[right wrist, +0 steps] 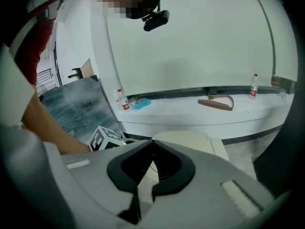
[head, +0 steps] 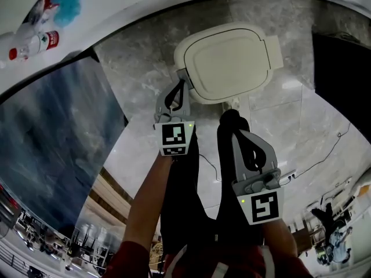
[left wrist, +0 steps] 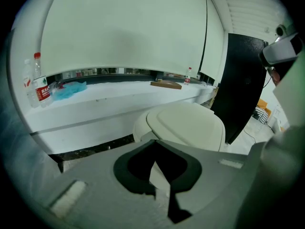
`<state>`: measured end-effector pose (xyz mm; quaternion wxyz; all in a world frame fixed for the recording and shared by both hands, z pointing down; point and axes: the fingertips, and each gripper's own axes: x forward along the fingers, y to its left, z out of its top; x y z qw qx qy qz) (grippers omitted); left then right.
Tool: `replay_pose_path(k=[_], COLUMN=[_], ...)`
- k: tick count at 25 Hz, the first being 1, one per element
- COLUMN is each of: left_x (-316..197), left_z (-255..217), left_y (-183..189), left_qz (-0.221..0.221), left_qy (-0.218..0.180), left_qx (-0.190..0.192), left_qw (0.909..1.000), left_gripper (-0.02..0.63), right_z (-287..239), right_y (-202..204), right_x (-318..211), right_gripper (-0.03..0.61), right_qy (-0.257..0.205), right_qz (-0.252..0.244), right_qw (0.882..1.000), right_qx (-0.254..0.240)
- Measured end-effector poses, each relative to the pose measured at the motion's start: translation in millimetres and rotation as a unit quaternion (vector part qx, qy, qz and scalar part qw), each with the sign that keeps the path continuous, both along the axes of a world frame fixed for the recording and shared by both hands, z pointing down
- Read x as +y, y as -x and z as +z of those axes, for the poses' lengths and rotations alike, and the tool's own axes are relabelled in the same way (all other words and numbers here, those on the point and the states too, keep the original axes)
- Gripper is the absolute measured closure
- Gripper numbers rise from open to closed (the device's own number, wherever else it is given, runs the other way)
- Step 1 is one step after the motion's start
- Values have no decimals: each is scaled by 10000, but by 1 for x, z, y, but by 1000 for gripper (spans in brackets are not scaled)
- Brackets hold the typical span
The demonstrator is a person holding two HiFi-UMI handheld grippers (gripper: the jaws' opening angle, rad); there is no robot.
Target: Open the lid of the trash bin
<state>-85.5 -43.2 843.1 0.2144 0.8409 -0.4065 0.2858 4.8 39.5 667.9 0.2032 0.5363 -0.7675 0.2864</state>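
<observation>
1. Any writing first: the bottle [left wrist: 42, 87] on the white ledge [left wrist: 109, 106] has a red label with white print, but it's too small for me to read. A blue cloth [left wrist: 69, 88] lies just beside it.
2. The only other markings are the black-and-white squares on the marker cube [head: 174, 138] of my left gripper [left wrist: 153, 142].
3. The trash bin [head: 181, 51] sits on the marble floor [head: 139, 57] in front of me, and its cream lid [head: 229, 62] is flat down, not opened.
4. My left gripper's fingers are pinched together at the tips with nothing between them. They sit at the lid's left edge, but I can't tell whether they're touching it.
5. My right gripper [right wrist: 152, 142] is the same, tips together and empty. It's near the lid's front edge.
6. From the head view the bin's body is mostly hidden under the lid.
7. The black panel [head: 342, 62] on the right is cut off by the frame.
8. The brown curved thing [right wrist: 217, 102] on the ledge is too small to make out.
</observation>
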Motion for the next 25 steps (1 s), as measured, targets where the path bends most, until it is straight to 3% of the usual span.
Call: replay_pose_path(k=[10, 25], left_x=[0, 1], left_z=[1, -4], left_y=[1, -6], left_qz=[-3, 364], left_qy=[-10, -135], left_qx=[96, -285], left_qw=[10000, 9988], left_gripper=[609, 609], right_z=[-1, -4], right_y=[-2, -4], right_x=[-6, -11], right_gripper=[578, 579], right_qy=[26, -33], right_qz=[-16, -52], right_qw=[10000, 10000], right_qx=[2, -5])
